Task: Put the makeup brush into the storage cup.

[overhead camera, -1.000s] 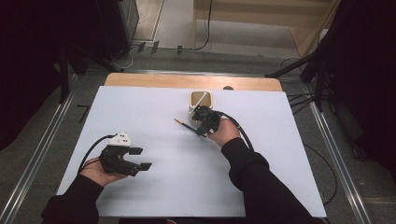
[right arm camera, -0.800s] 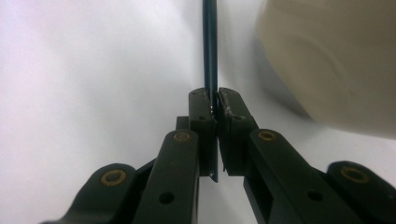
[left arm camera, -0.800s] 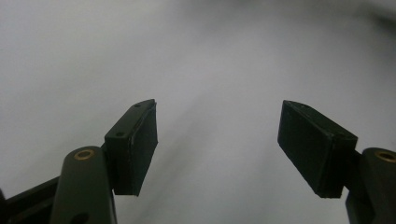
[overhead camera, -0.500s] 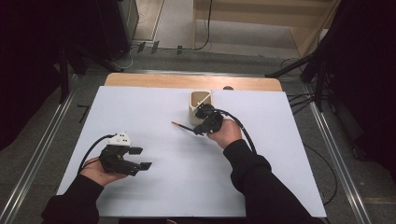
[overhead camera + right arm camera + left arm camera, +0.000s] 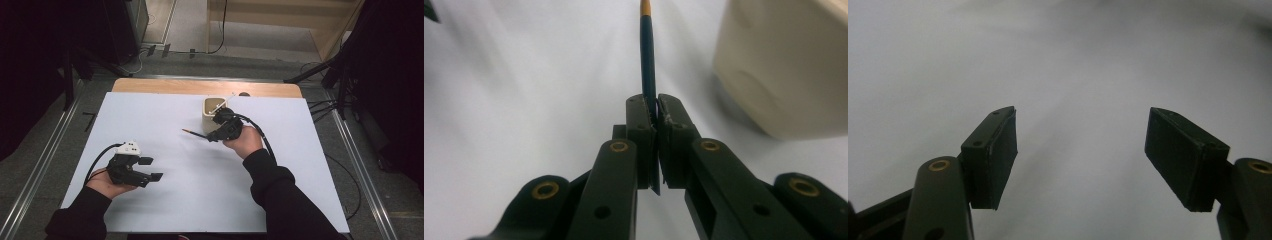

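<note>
**Pencil pinched, cup just beside it**

The right gripper [image 5: 656, 107] is clamped tight on a dark pencil [image 5: 647, 60], gripped low so its long end can tip into the beige cup [image 5: 214, 106] nearby. The right gripper view shows the pinch; the high view shows the left gripper [image 5: 152, 169] resting wide open, empty, on the white table [image 5: 200, 200]

Black sleeves [image 5: 280, 200], black gripper [image 5: 213, 136] with brass screws, black cable [image 5: 260, 135]

Right gripper [image 5: 655, 107]: jaws clamped on dark pencil [image 5: 648, 55], shaft running straight up from between pads, orange tip at top edge. Cream cup [image 5: 784, 65] close at right, blurred. White counter [image 5: 524, 75] beneath.
</note>
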A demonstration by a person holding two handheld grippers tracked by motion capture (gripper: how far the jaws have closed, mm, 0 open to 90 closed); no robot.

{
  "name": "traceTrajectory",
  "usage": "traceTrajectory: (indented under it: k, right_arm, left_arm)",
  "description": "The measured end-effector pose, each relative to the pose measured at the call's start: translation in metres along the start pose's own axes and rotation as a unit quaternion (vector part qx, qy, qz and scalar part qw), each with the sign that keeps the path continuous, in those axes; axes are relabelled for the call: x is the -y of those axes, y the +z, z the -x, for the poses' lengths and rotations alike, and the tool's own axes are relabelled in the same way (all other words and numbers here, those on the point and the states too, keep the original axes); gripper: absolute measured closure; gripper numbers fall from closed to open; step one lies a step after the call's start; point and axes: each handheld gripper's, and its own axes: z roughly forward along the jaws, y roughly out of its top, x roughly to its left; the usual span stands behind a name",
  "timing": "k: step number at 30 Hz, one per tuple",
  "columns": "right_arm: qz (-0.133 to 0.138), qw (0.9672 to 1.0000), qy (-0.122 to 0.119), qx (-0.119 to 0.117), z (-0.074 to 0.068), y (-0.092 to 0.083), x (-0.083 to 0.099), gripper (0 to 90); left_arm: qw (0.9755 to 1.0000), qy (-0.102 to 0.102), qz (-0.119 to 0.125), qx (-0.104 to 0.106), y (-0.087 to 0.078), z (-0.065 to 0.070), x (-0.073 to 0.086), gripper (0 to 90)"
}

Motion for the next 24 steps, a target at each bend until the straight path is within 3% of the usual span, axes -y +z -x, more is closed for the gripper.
traceTrajectory:
  k: [7,12,14,18,24]
  right_arm:
    - [0.017,0.9998,0.002,-0.013,-0.005,-0.005,-0.001,86.3]
    - [0.026,0.9996,-0.005,-0.013,-0.011,-0.012,0.001,86.3]
    - [0.038,0.9993,-0.002,-0.003,-0.014,-0.015,0.005,86.3]
    - [0.045,0.9989,0.005,-0.009,-0.014,-0.017,0.009,86.3]
    - [0.057,0.9983,0.006,-0.012,-0.018,-0.019,0.016,86.3]
  left_arm:
    - [0.9999,-0.012,0.005,0.005,0.000,-0.002,-0.003,30.0]
    - [0.9992,-0.035,0.015,0.014,0.001,-0.003,-0.007,30.6]
    - [0.9988,-0.042,0.019,0.015,0.003,-0.003,-0.009,31.0]
    - [0.9973,-0.057,0.044,0.016,0.003,-0.002,-0.016,31.4]
    - [0.9971,-0.061,0.045,0.012,0.007,-0.001,-0.023,31.0]
